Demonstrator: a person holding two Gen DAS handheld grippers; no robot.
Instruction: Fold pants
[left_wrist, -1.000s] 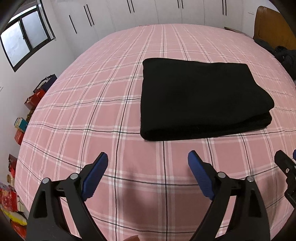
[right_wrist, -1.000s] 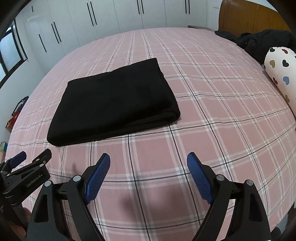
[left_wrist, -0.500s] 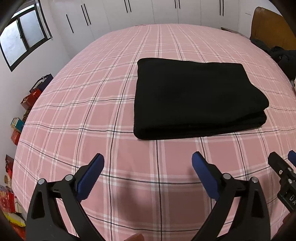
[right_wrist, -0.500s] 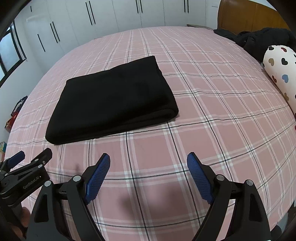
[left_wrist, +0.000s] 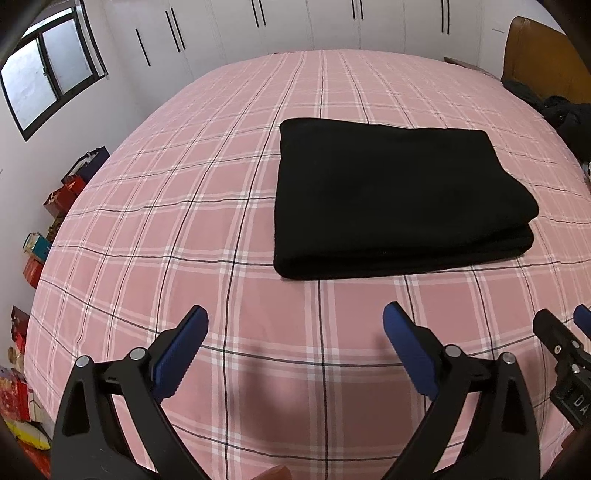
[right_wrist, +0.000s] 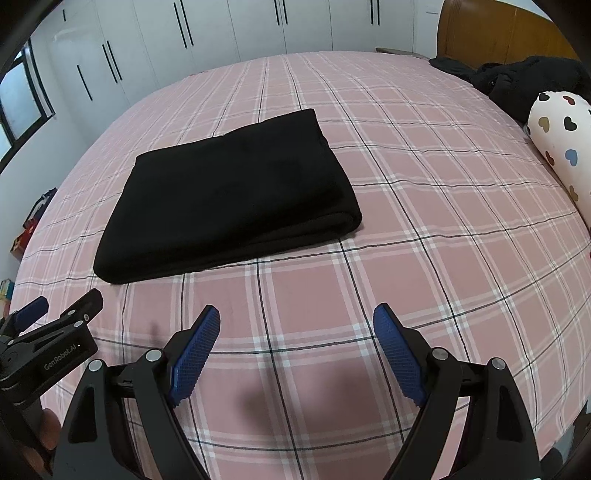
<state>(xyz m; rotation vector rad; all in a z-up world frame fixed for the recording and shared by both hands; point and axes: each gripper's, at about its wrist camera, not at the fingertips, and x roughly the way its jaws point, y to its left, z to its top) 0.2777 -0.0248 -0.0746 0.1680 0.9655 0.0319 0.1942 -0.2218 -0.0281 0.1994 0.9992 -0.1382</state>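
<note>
Item: pants (left_wrist: 399, 199), black, lying as a flat layered rectangle on the bed (left_wrist: 207, 229), past the middle of the pink checked cover. The stacked edge faces the cameras and the corners look squared; by that lie the folding appears done or nearly done.

Left claw (left_wrist: 295, 339): spread wide, holding nothing, hanging over bare cover short of the pants, well clear of the cloth.

Right claw (right_wrist: 297, 338): likewise wide apart and empty, near the bed's front edge, beside the left one.

Not legible: waistband, legs and seams vanish in the black; the number of layers is uncertain. The far side of the bundle is hidden. The heart-print pillow (right_wrist: 561, 144) and dark clothes (right_wrist: 524, 81) are cut off at the frame edge.
</note>
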